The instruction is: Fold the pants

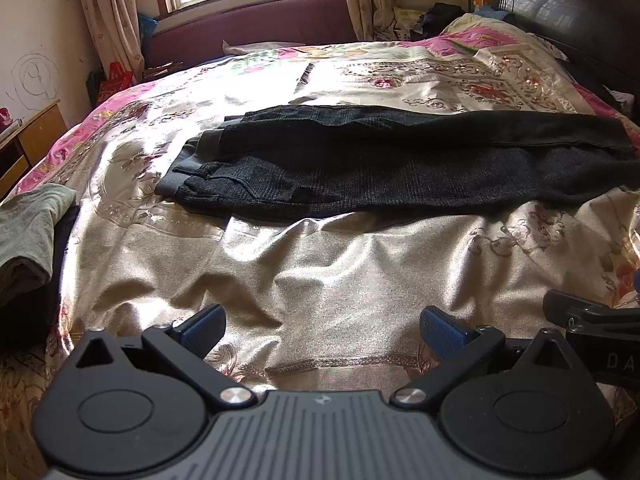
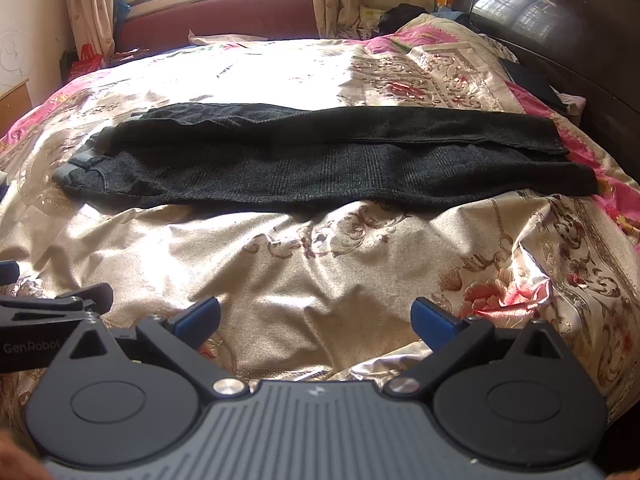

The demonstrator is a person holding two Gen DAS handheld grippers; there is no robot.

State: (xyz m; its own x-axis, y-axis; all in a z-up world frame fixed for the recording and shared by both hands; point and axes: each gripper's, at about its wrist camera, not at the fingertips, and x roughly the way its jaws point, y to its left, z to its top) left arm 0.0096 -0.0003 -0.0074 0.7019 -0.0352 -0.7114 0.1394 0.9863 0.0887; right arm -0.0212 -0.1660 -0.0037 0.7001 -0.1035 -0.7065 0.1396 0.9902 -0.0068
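Dark grey pants [image 1: 380, 164] lie flat across the middle of the bed, waistband to the left and leg ends to the right, one leg lying over the other. They also show in the right wrist view [image 2: 320, 160]. My left gripper [image 1: 322, 326] is open and empty, well short of the pants over the near part of the bed. My right gripper [image 2: 316, 316] is open and empty, likewise short of the pants. Each gripper shows at the edge of the other's view.
The bed has a shiny floral cover [image 1: 340, 272]. A grey-green garment [image 1: 28, 236] lies at the bed's left edge. A dark headboard [image 2: 560, 40] stands at the right. A wooden cabinet [image 1: 28, 140] stands at the left. A window and maroon bench are beyond.
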